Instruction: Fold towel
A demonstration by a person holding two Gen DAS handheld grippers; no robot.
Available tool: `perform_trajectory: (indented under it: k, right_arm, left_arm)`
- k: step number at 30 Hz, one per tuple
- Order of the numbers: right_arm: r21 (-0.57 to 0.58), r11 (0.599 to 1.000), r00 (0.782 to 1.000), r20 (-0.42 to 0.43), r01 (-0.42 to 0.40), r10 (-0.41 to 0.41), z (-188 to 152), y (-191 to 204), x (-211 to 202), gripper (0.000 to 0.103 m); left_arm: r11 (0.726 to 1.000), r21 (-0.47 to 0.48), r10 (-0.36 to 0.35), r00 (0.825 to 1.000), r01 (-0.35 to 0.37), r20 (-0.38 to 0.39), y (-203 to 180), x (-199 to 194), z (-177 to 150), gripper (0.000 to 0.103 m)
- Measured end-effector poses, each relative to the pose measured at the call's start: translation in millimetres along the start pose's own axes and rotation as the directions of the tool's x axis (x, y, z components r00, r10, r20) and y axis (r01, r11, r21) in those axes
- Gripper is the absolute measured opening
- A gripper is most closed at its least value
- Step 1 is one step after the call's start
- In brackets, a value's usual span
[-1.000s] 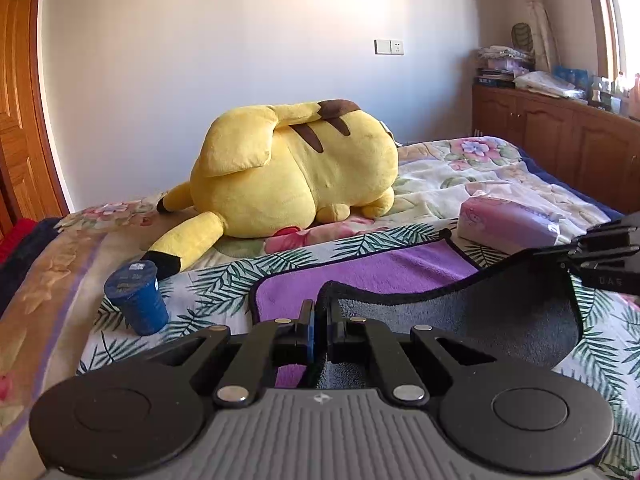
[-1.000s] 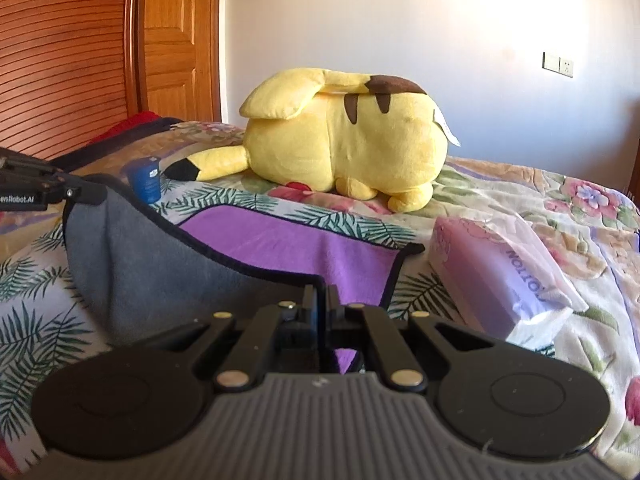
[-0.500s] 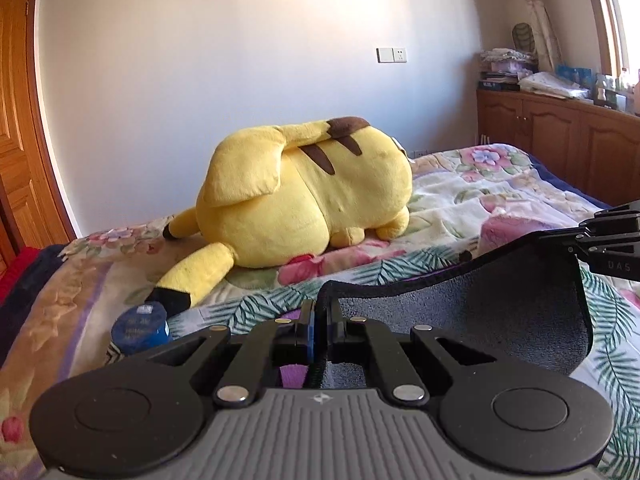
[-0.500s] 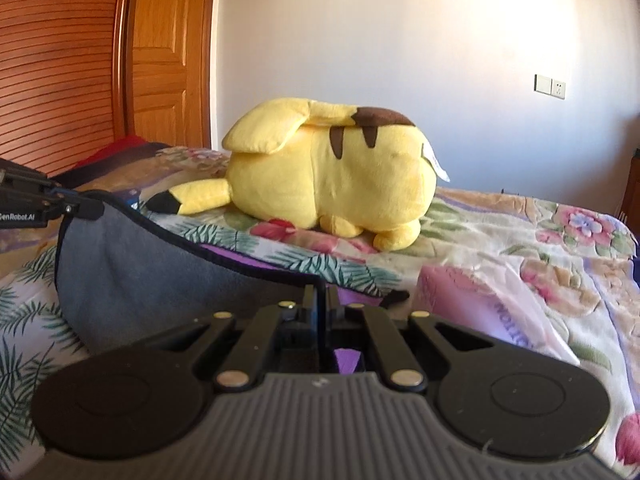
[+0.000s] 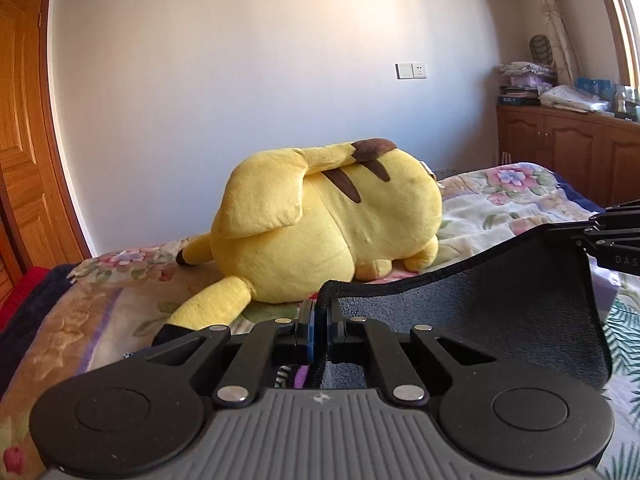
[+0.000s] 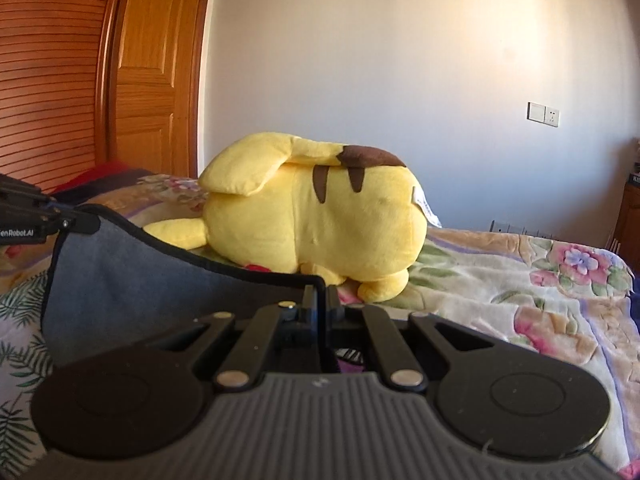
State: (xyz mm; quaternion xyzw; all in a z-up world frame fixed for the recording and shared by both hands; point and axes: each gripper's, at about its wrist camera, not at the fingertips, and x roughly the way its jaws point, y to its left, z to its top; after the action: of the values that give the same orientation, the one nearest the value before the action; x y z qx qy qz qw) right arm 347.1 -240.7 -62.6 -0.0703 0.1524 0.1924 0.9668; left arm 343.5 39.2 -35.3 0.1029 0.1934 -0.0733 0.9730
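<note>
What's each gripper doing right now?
Left gripper: closed on the towel edge.
Right gripper: closed on the towel's other corner.

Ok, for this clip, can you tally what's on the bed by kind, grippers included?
Grippers: 2, left gripper and right gripper, each shut on a towel corner
Towel: 1
Plush toy: 1
Tissue pack: 1, mostly hidden behind the towel
Total: 5

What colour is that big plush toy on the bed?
Yellow plush toy with brown stripes; right wrist view.
</note>
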Motion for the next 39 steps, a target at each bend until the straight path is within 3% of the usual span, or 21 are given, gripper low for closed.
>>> perform_trajectory:
  k: [10, 16, 19, 24, 26, 27, 28, 31, 34, 39]
  right_arm:
    - [-0.020, 0.999, 0.999, -0.012, 0.039, -0.040, -12.4, -5.6, 30.0, 0.004]
    - [-0.009, 0.999, 0.997, -0.053, 0.049, -0.049, -31.5, -8.8, 54.4, 0.004]
    - [0.026, 0.999, 0.995, -0.087, 0.041, -0.039, -37.9, -13.5, 66.2, 0.004]
    - [-0.011, 0.999, 0.988, -0.149, 0.039, -0.040, -48.9, -10.2, 83.7, 0.004]
    - [-0.019, 0.999, 0.985, -0.168, 0.039, -0.041, -51.0, -9.2, 86.6, 0.005]
    - [-0.020, 0.999, 0.984, -0.170, 0.044, -0.047, -51.3, -9.1, 86.7, 0.006]
    - [-0.017, 0.999, 0.983, -0.176, 0.045, -0.047, -51.5, -9.3, 87.4, 0.016]
    - [0.017, 0.999, 0.985, -0.172, 0.039, -0.036, -49.8, -12.3, 81.7, 0.061]
    - [0.045, 0.998, 0.985, -0.168, 0.035, -0.027, -46.9, -14.0, 72.3, 0.062]
    - [0.071, 0.997, 0.987, -0.160, 0.030, -0.018, -36.6, -11.9, 48.7, 0.064]
  left_arm:
    - [0.999, -0.047, 0.021, 0.999, -0.023, -0.035, 4.8, 45.3, -13.9, 0.006]
    - [1.000, -0.016, 0.016, 0.998, -0.016, -0.059, 1.6, 76.4, -26.3, 0.006]
    - [1.000, -0.010, 0.015, 0.996, -0.016, -0.093, 1.0, 92.2, -34.9, 0.006]
    - [0.998, -0.066, 0.009, 0.986, -0.020, -0.164, 5.9, 108.7, -49.0, 0.011]
    - [0.996, -0.087, 0.007, 0.985, -0.023, -0.175, 7.9, 109.8, -51.5, 0.029]
    - [0.995, -0.091, 0.012, 0.985, -0.028, -0.170, 8.1, 107.8, -52.3, 0.044]
    - [0.995, -0.095, 0.019, 0.986, -0.035, -0.166, 7.9, 105.4, -52.9, 0.055]
    - [0.993, -0.110, 0.020, 0.986, -0.038, -0.163, 8.0, 97.8, -51.3, 0.067]
    - [0.994, -0.106, 0.012, 0.985, -0.030, -0.170, 4.6, 88.4, -48.4, 0.081]
    - [0.997, -0.078, -0.005, 0.984, -0.010, -0.178, -5.8, 65.7, -45.0, 0.092]
